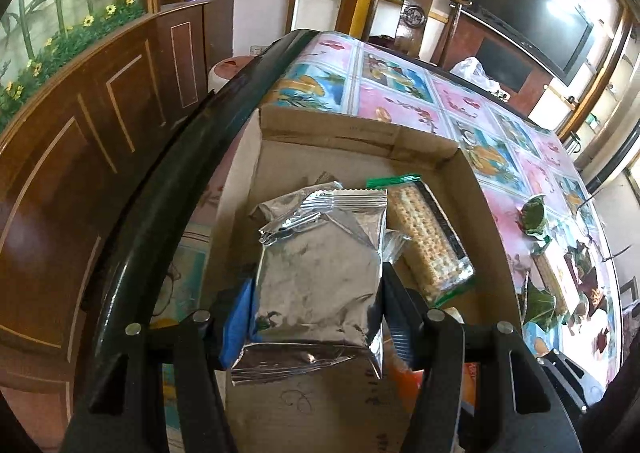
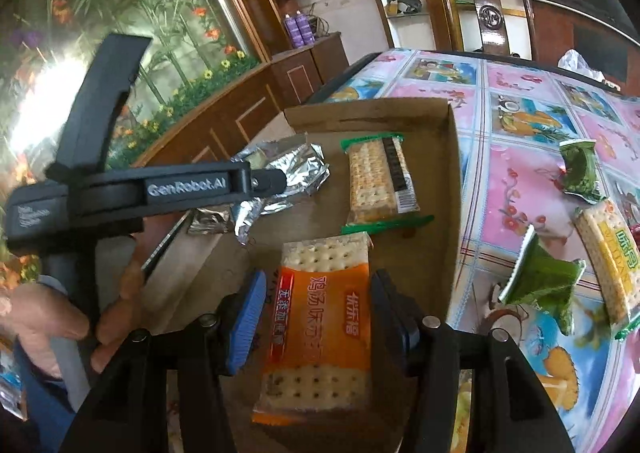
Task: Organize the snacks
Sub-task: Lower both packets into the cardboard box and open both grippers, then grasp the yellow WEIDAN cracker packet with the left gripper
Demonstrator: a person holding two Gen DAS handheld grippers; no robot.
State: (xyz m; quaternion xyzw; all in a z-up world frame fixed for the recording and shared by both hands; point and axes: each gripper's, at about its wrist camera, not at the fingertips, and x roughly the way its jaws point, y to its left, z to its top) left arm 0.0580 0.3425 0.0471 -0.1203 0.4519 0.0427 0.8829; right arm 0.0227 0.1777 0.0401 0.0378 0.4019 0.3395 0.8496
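Closest to me, the right claw (image 2: pixel 316 317) is hanging over the near end of the cardboard box (image 2: pixel 452 173), and an orange cracker packet (image 2: pixel 320 325) is lying between its two pads. There is a sliver of gap on each side, so the pads are not pressing on it; the jaws are standing apart.

Beside it, the left claw (image 1: pixel 312 317) is gripping a silver foil packet (image 1: pixel 320 277), one pad pressing on each side, holding it just above the box floor. In the right-hand view that packet is showing as crumpled foil past the tip of the left tool, with a person's hand (image 2: pixel 52 325) wrapped round the handle.

Further in, a green-edged cracker packet (image 2: pixel 380 181) is lying flat on the box floor, near the right wall and well beyond both claws.

Out on the surface (image 2: pixel 520 181), with its patterned cloth, right of the box, two green packets (image 2: pixel 540 285) and a yellow cracker packet (image 2: pixel 608 261) are waiting. At the far edge a wooden chair (image 2: pixel 488 13) is standing.
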